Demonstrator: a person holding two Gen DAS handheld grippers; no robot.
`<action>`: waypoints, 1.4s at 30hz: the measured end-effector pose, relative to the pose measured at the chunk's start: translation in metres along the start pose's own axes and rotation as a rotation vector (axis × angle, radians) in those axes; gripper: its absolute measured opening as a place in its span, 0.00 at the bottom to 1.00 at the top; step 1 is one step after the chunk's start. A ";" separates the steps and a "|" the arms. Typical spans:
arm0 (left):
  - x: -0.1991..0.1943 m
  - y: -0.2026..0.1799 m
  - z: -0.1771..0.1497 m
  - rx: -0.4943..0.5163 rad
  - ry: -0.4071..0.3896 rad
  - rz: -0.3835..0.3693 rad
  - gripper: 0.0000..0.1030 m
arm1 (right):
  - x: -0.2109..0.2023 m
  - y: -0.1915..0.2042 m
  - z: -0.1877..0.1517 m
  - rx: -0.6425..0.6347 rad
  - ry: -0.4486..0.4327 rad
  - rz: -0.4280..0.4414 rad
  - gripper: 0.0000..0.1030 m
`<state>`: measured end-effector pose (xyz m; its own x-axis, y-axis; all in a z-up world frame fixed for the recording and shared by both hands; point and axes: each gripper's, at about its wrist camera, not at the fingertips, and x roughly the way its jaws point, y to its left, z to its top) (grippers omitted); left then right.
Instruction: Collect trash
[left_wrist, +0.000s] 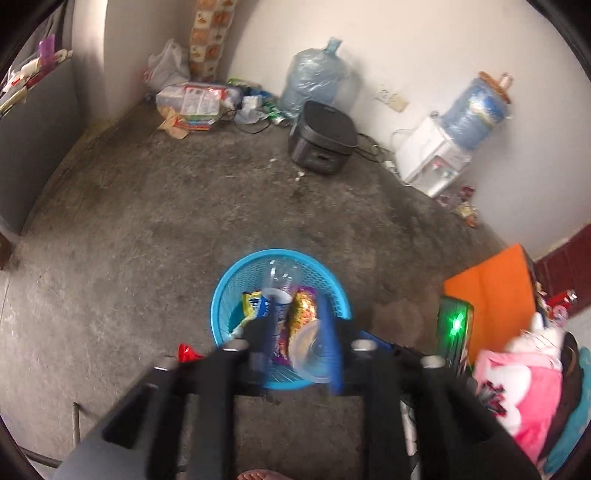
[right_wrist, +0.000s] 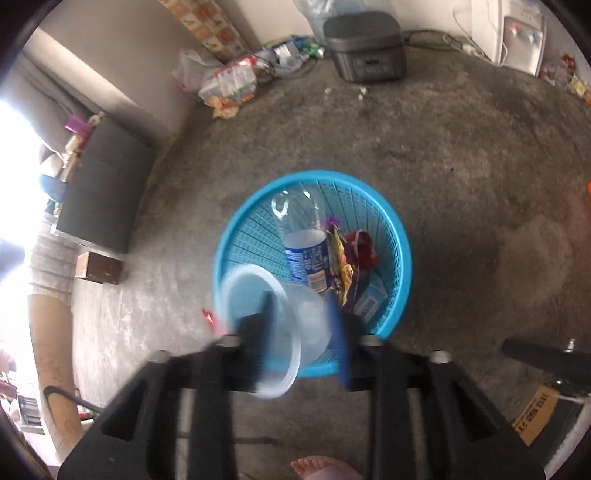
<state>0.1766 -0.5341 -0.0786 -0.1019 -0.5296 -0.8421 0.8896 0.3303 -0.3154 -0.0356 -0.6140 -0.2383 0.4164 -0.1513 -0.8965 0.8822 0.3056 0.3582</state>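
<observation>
Trash fills a round blue plastic basket (right_wrist: 391, 236) of open lattice on the rough grey concrete floor (right_wrist: 461, 147): a clear plastic bottle (right_wrist: 299, 229) leans with its base up and far from the camera, beside crinkled foil wrappers (right_wrist: 341, 258). Left gripper (left_wrist: 295, 332) stands partly open, a clear cup (left_wrist: 310, 350) blurred between its fingers; whether they pinch it I cannot tell. Right gripper (right_wrist: 301, 321), partly open, straddles a clear round tub (right_wrist: 266, 325), mouth facing left, over the basket's near rim.
</observation>
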 end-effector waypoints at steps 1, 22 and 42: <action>0.005 0.001 -0.001 -0.007 0.001 0.011 0.39 | 0.002 -0.003 -0.002 0.012 0.006 -0.012 0.40; -0.277 0.093 -0.106 -0.104 -0.287 0.172 0.64 | 0.066 0.158 -0.106 -0.708 0.068 0.083 0.44; -0.404 0.186 -0.263 -0.514 -0.329 0.477 0.65 | 0.377 0.158 -0.123 -0.595 0.369 -0.482 0.49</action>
<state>0.2662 -0.0529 0.0875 0.4493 -0.4178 -0.7897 0.4780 0.8592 -0.1826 0.2336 -0.5076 -0.5513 -0.1648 -0.1066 -0.9805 0.6395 0.7453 -0.1885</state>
